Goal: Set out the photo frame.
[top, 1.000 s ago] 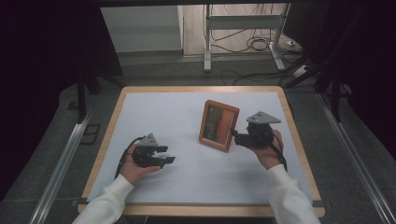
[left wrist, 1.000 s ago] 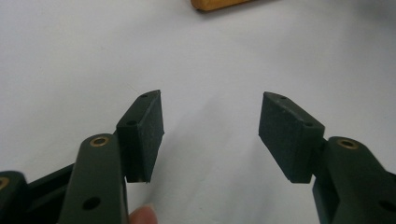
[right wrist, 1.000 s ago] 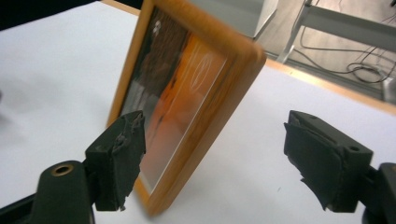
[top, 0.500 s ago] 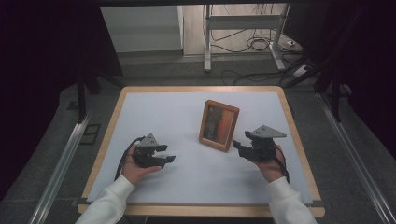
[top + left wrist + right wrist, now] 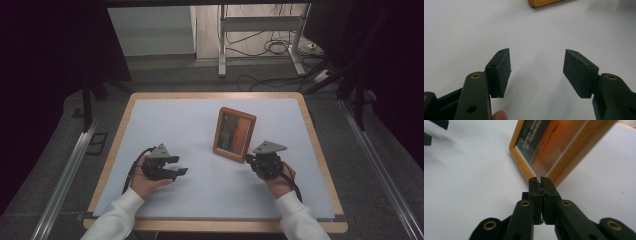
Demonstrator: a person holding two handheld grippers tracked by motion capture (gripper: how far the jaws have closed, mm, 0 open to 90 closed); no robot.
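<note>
A wooden picture frame (image 5: pixel 234 135) stands upright on the white table top (image 5: pixel 200 120), right of the middle. My right gripper (image 5: pixel 248 159) sits low by the frame's near right corner. In the right gripper view its jaws (image 5: pixel 540 179) have just been closing and now meet with nothing between them, tips just short of the frame (image 5: pixel 554 147). My left gripper (image 5: pixel 179 165) rests at the front left, pointing right. Its jaws stand wide apart (image 5: pixel 537 52) over bare table, and a corner of the frame (image 5: pixel 544 2) shows far ahead.
A wooden border (image 5: pixel 320 150) rims the table. Behind it on the floor are a metal stand (image 5: pixel 260 35) and loose cables (image 5: pixel 270 47). Metal rails (image 5: pixel 65 175) run along both sides of the table.
The right gripper has come away from the frame's right edge, sinking toward the person, and its jaws have shut. The frame stays standing. The left gripper has kept still.
</note>
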